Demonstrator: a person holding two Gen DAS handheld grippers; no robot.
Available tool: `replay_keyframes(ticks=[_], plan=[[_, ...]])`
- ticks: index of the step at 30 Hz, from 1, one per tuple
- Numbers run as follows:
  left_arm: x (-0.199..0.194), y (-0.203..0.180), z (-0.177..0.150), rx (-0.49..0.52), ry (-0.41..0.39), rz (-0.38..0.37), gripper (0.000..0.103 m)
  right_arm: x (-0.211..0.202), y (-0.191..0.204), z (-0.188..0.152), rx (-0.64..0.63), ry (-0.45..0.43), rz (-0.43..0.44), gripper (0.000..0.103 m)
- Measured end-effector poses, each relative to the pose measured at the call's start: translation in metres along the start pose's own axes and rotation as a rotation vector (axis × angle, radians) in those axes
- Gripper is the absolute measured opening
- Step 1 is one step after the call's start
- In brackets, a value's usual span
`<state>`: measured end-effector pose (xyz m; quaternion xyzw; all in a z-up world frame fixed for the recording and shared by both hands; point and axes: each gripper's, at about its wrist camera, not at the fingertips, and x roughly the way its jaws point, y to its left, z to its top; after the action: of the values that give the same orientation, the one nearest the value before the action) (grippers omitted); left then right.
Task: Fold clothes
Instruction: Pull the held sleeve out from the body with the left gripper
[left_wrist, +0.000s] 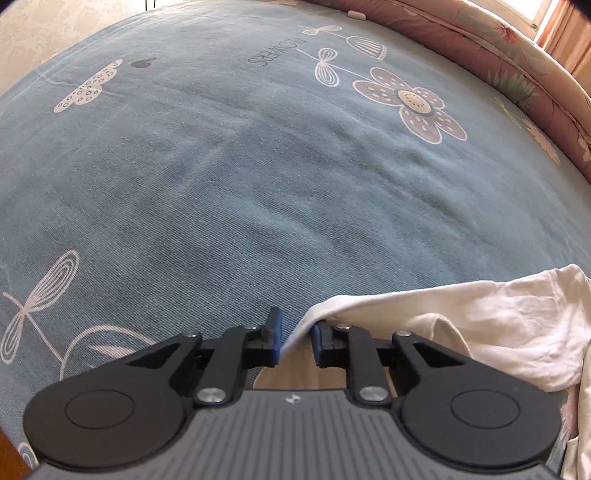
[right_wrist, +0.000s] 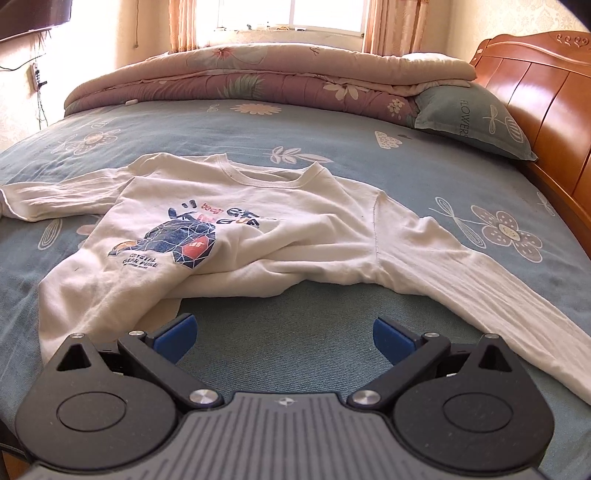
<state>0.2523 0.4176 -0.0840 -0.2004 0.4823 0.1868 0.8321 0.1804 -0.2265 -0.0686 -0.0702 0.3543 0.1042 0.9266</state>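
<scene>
A white long-sleeved shirt (right_wrist: 258, 221) with a dark bear print lies front up and rumpled on the blue flowered bed sheet (right_wrist: 314, 147), its sleeves spread to both sides. My right gripper (right_wrist: 282, 334) hangs open just before its lower hem, with only sheet between the blue pads. In the left wrist view, a fold of the white shirt (left_wrist: 461, 325) runs from the right into my left gripper (left_wrist: 297, 341). Its jaws stand slightly apart. The cloth edge passes through the narrow gap, and the pads do not squeeze it.
A folded pink flowered quilt (right_wrist: 258, 81) lies along the far side of the bed under a window. A blue pillow (right_wrist: 472, 118) leans on the wooden headboard (right_wrist: 535, 92) at the right. The bed sheet (left_wrist: 258, 166) stretches flat ahead of the left gripper.
</scene>
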Motion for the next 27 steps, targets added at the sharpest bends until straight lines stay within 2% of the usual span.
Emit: replay_keyframes(ticks=[3,7,13,15,17,22,24,27], plan=[[-0.003,0.013,0.004,-0.028,-0.031,-0.004,0.035,-0.001,0.005,0.002,-0.016,0.003,0.003,0.103],[-0.015,0.029,0.005,-0.068,-0.071,-0.018,0.042,-0.002,0.011,0.005,-0.016,0.001,0.003,0.103],[-0.026,0.05,-0.01,-0.133,-0.109,-0.03,0.043,-0.007,0.02,0.008,-0.025,-0.011,0.024,0.103],[-0.029,0.066,-0.016,-0.206,-0.116,-0.015,0.042,-0.008,0.023,0.009,-0.037,-0.014,0.034,0.103],[-0.032,0.079,-0.026,-0.29,-0.114,-0.045,0.042,-0.012,0.026,0.01,-0.042,-0.023,0.041,0.103],[-0.041,0.09,-0.074,-0.49,-0.079,-0.342,0.042,-0.015,0.028,0.01,-0.024,-0.035,0.061,0.103],[-0.039,0.087,-0.091,-0.531,-0.055,-0.426,0.043,-0.014,0.031,0.01,-0.027,-0.033,0.065,0.103],[-0.027,0.078,-0.11,-0.59,-0.025,-0.492,0.044,-0.014,0.036,0.009,-0.042,-0.032,0.069,0.103]])
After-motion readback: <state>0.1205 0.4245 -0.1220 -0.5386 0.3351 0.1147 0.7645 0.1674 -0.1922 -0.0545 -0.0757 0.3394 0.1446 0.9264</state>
